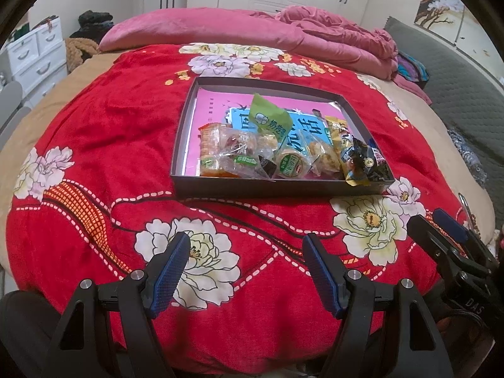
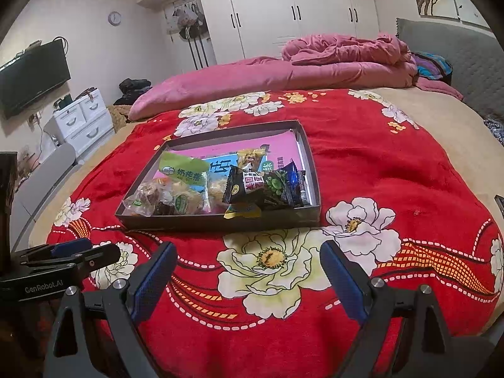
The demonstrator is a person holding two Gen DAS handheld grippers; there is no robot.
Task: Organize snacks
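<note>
A shallow dark box (image 1: 184,126) (image 2: 310,163) lies on the red flowered blanket. Inside it are several snack packets: a green pouch (image 1: 267,119) (image 2: 181,167), clear-wrapped pastries (image 1: 239,154) (image 2: 157,200), a yellow packet (image 1: 338,130) (image 2: 250,157) and a black packet (image 1: 365,159) (image 2: 252,187). My left gripper (image 1: 247,245) is open and empty, held over the blanket in front of the box. My right gripper (image 2: 249,253) is open and empty too, in front of the box. Each gripper shows in the other's view, at the edge (image 1: 441,230) (image 2: 69,252).
The red blanket (image 1: 110,132) (image 2: 393,163) covers a bed. A pink duvet (image 1: 245,31) (image 2: 283,72) lies behind the box. A grey headboard (image 2: 456,53) is at the right. White drawers (image 2: 78,119) and a wall TV (image 2: 31,75) stand at the left.
</note>
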